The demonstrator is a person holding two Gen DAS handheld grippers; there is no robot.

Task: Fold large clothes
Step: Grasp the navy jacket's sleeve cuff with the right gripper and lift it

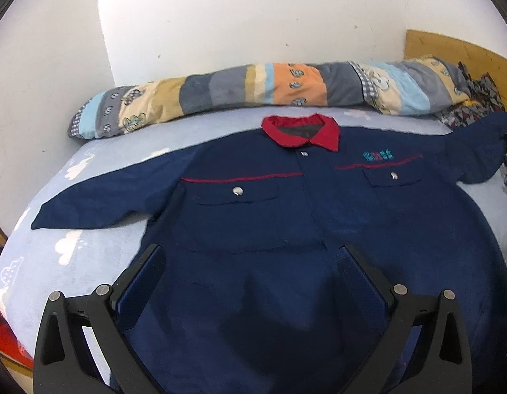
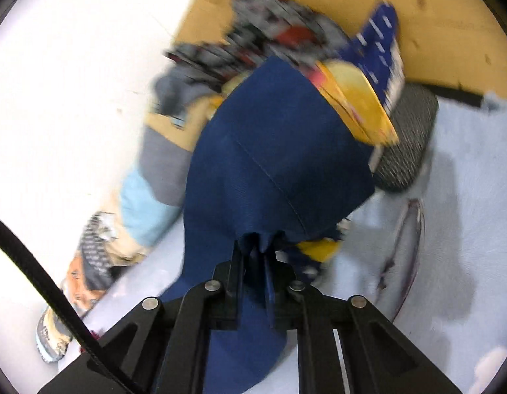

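Navy shirt (image 1: 286, 229) lies under the spread left tongs (image 1: 250, 262); right tongs (image 2: 255, 256) pinch its sleeve (image 2: 273, 164).

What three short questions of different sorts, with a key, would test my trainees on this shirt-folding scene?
1. True or false: the left gripper is clamped on the navy shirt.
2. What is pinched in the right gripper: A the shirt's collar, B bunched navy fabric, C the striped quilt?
3. Fill in: the shirt's collar is ___ in colour.

Key
1. False. Its jaws stand open above the shirt's lower front.
2. B. The jaws are shut on it.
3. Red. The collar lies near the rolled striped quilt on the pale blue bedsheet.
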